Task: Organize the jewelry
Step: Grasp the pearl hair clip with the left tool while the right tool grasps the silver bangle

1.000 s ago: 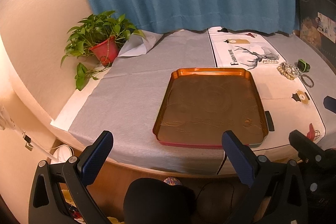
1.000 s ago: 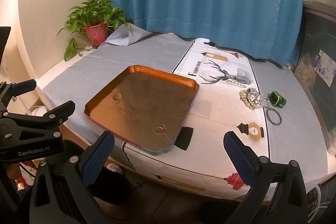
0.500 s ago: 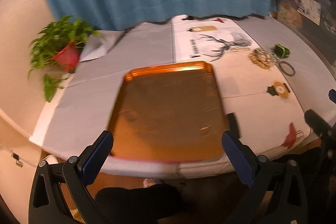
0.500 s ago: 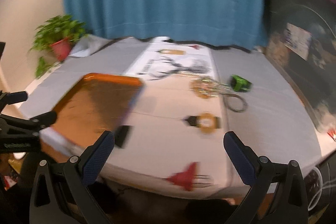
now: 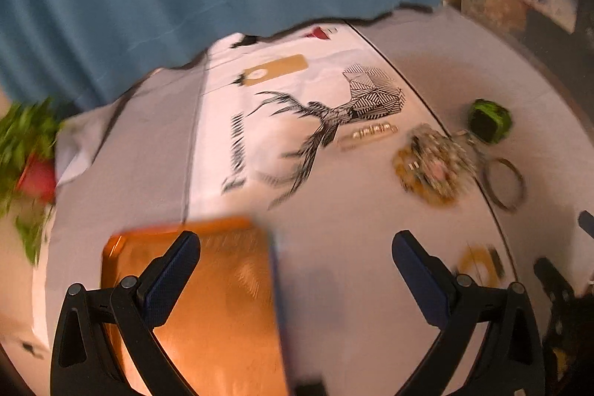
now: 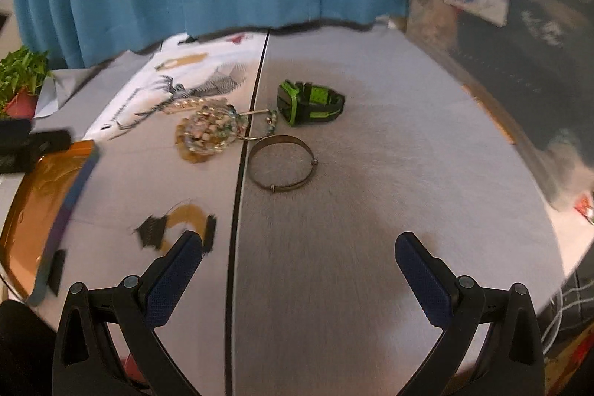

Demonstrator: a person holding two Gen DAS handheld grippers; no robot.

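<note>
- The orange tray [image 6: 33, 206] sits at the left of the tabletop [image 6: 371, 210], nothing in it.
- The jewelry lies right of the tray: bead pile [image 6: 209, 132], bangle [image 6: 282, 164], green watch [image 6: 310, 102].
- The right gripper [image 6: 299, 270], jaws apart and holding nothing, faces the bangle straight ahead and looks nearer than the left gripper [image 5: 297, 270], also spread.

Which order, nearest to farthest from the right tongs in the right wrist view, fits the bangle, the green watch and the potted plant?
1. Bangle: nearest, ahead of the right tongs, slightly left, on the grey cloth.
2. Green watch: farther back, just beyond the bangle.
3. Potted plant: farthest, at the far left by the curtain.
</note>
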